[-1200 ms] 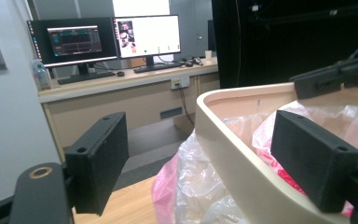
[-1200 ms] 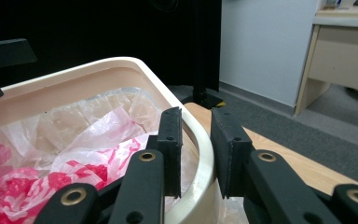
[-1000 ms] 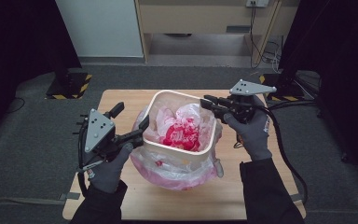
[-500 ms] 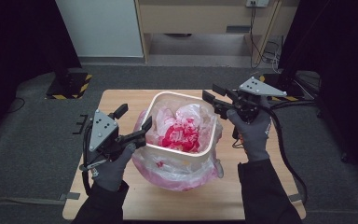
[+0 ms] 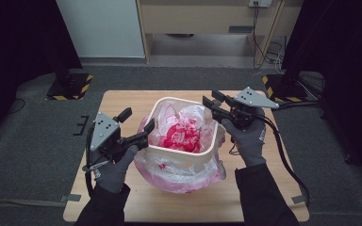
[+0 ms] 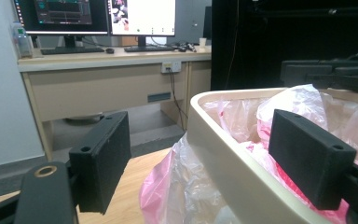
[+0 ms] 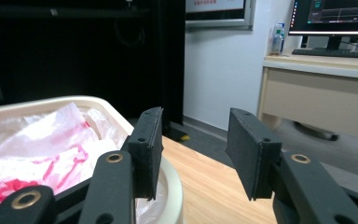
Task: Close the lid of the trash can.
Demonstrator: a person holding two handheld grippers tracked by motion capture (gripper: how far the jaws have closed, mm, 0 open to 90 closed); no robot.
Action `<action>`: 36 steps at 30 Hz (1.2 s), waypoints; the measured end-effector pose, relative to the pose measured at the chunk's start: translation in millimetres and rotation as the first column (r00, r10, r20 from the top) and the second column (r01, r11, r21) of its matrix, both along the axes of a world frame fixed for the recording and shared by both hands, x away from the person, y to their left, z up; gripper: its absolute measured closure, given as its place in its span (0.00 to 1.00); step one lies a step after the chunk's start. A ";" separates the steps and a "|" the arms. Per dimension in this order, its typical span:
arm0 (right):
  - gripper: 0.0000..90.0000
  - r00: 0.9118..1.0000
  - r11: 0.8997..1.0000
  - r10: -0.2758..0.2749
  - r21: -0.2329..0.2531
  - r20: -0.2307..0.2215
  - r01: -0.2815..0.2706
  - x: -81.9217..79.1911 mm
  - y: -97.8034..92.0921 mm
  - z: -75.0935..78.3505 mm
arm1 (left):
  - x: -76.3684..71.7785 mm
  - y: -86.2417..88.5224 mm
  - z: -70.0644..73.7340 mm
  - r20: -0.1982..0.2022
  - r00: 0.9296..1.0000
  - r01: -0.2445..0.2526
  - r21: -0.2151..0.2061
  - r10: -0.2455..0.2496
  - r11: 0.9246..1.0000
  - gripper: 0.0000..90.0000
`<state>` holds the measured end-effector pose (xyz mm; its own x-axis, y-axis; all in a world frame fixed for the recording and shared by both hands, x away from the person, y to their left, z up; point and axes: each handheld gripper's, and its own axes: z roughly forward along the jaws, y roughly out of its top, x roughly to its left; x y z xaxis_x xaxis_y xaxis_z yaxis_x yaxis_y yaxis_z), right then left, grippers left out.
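At frame centre on the tabletop (image 5: 122,101), the bag-lined bin (image 5: 183,151) sits between both tongs; left tongs (image 6: 214,163) straddle its rim, apart; right tongs (image 7: 193,149) apart beside it.

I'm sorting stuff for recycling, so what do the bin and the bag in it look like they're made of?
The bin looks like smooth cream moulded plastic: rounded rim, matte, even colour. The bag looks like thin plastic film, translucent with red print, crinkled and glossy. Neither can be confirmed by sight alone.
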<state>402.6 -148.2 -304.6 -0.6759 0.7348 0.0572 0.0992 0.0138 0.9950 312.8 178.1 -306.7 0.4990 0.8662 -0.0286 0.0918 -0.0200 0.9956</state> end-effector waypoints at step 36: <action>0.54 0.985 0.980 -0.158 0.136 0.073 0.147 -18.5 -29.4 2.8 | -21.9 19.0 5.2 0.137 0.986 -0.088 -0.028 0.091 0.996 0.23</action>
<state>384.0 -177.5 -301.8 -0.5626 0.8198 0.1068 0.0071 -0.1243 0.9922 290.8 197.0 -301.5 0.4201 0.9074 0.0162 -0.0465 0.0036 0.9989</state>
